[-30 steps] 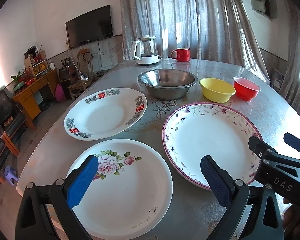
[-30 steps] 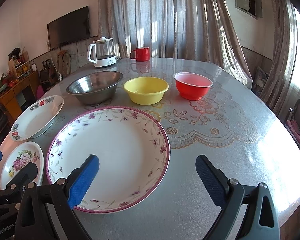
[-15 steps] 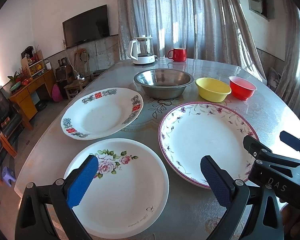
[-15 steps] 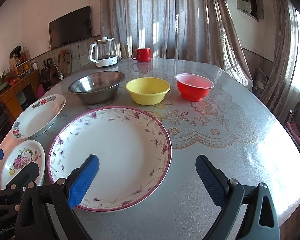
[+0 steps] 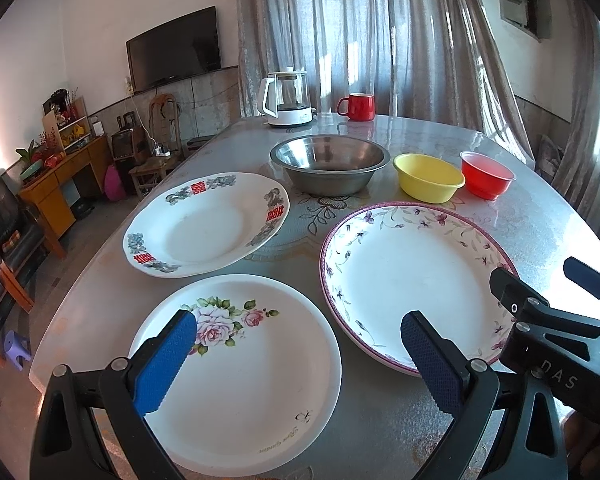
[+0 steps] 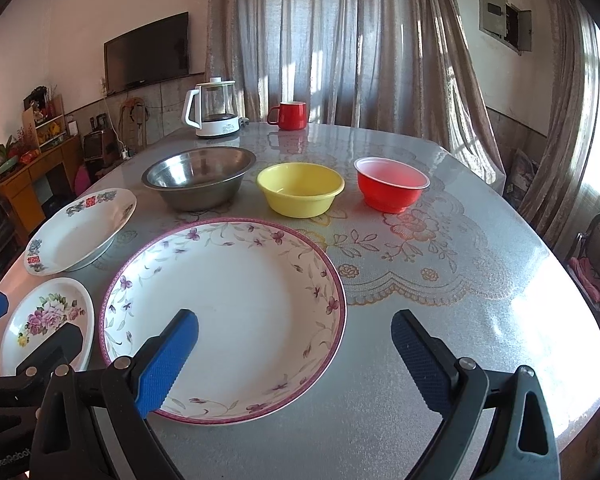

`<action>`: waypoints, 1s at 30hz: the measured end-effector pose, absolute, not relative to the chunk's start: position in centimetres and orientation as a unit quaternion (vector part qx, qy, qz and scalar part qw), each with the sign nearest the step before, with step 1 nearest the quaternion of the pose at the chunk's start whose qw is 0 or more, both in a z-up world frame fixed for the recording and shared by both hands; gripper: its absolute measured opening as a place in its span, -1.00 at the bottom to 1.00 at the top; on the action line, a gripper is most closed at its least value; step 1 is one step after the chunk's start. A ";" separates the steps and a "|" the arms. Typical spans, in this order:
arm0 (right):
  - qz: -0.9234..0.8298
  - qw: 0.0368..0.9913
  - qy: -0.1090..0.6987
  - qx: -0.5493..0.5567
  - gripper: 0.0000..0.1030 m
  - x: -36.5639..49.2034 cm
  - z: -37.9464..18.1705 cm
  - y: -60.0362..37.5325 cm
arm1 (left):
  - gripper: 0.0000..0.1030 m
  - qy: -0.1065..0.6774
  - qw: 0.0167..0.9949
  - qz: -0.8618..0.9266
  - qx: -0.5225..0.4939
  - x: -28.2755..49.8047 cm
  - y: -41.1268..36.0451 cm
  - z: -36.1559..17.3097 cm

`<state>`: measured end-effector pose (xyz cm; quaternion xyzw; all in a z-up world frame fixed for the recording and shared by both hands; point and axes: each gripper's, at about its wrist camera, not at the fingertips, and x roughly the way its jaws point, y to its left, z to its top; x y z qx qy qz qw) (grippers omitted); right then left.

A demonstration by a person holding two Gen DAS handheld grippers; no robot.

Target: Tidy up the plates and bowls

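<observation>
While nothing is lifted yet, all six dishes lie apart on the round table (image 6: 480, 280), three plates near the person and three bowls in a row behind them.

Biggest is the purple-rimmed plate (image 6: 236, 280), just ahead of the right gripper (image 6: 296, 356). This gripper is wide open and empty, one finger over the plate's near rim and the other over bare table. The plate is probably ceramic: stiff, rather heavy, slippery and easy to chip. I would take it at the raised rim, because the flat middle gives nothing to pinch.

Next comes the plate with red characters (image 5: 204, 224), deeper, at the far left. Its rim stands up from the table, so a finger can go under it.

After that, the steel bowl (image 5: 330, 164) looks light and hard to break, but smooth; its turned lip is the place to hold.

Smaller is the rose plate (image 5: 260, 372), directly under the left gripper (image 5: 300, 364), which is also wide open and holds nothing.

Last are the yellow bowl (image 6: 300, 188) and the red bowl (image 6: 392, 188), probably thin plastic, light and a little soft, so the wall may bend under a hard squeeze.
</observation>
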<state>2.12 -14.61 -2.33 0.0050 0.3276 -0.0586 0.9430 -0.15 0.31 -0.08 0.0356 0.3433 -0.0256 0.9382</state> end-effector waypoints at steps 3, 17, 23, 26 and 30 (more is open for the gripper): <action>-0.059 0.944 0.326 0.004 0.92 2.1 -2.3 -14.6 | 0.99 0.345 0.938 -0.027 0.035 -0.2 0.3 -0.1; -0.061 0.942 0.330 0.006 0.92 2.5 -2.6 -15.0 | 0.99 0.352 0.934 -0.034 0.040 0.4 -0.2 -0.2; -0.060 0.939 0.339 0.010 0.92 2.9 -3.0 -15.7 | 0.99 0.360 0.931 -0.052 0.039 1.4 -0.3 0.0; -0.055 0.935 0.350 0.018 0.91 3.4 -3.4 -16.7 | 0.99 0.383 0.920 -0.077 0.028 2.7 -0.3 -0.1; -0.052 0.922 0.383 0.035 0.83 4.6 -4.1 -18.8 | 0.99 0.414 0.904 -0.102 -0.020 5.0 0.9 0.3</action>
